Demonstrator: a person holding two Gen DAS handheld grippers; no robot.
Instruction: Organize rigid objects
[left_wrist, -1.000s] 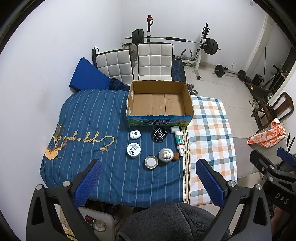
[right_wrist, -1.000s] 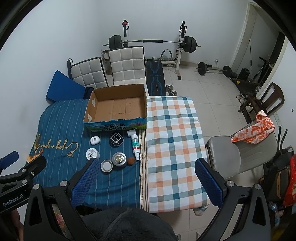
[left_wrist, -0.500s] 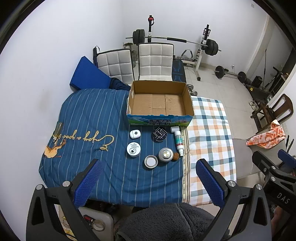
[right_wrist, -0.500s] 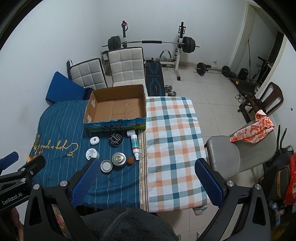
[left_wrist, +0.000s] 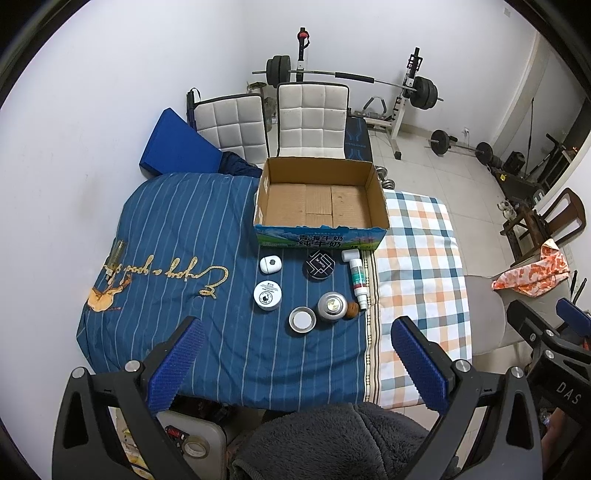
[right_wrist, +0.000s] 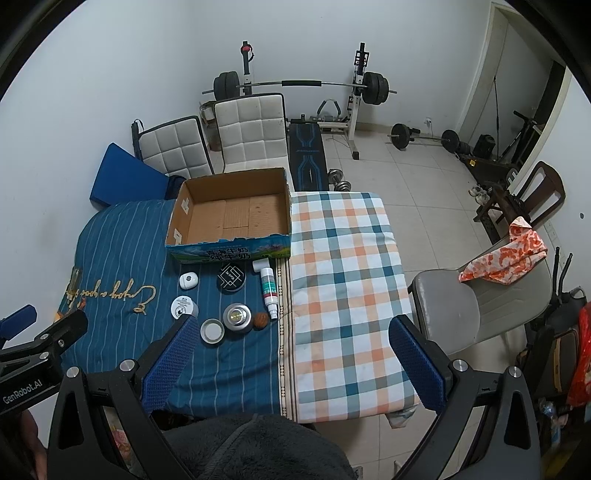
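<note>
An empty open cardboard box (left_wrist: 320, 173) (right_wrist: 236, 184) sits at the back of a table under a blue striped cloth (left_wrist: 177, 229). In front of it lie a small white case (left_wrist: 270, 264), a black round tin (left_wrist: 319, 264), a white tube (left_wrist: 357, 277), a white round jar (left_wrist: 267, 294), a silver tin (left_wrist: 331, 306), a flat lid (left_wrist: 302, 319) and a brown nut (left_wrist: 352, 309). My left gripper (left_wrist: 295, 354) is open and empty, high above the table's near edge. My right gripper (right_wrist: 291, 350) is open and empty too.
A checkered cloth (right_wrist: 343, 266) covers the table's right half. Two white chairs (left_wrist: 310, 118) and a blue pad (left_wrist: 173, 144) stand behind the table. A grey chair with an orange cloth (right_wrist: 506, 251) is at the right. Weight gear (right_wrist: 299, 85) lines the far wall.
Both views have shifted very slightly; the objects on the table have not moved and both grippers stay open.
</note>
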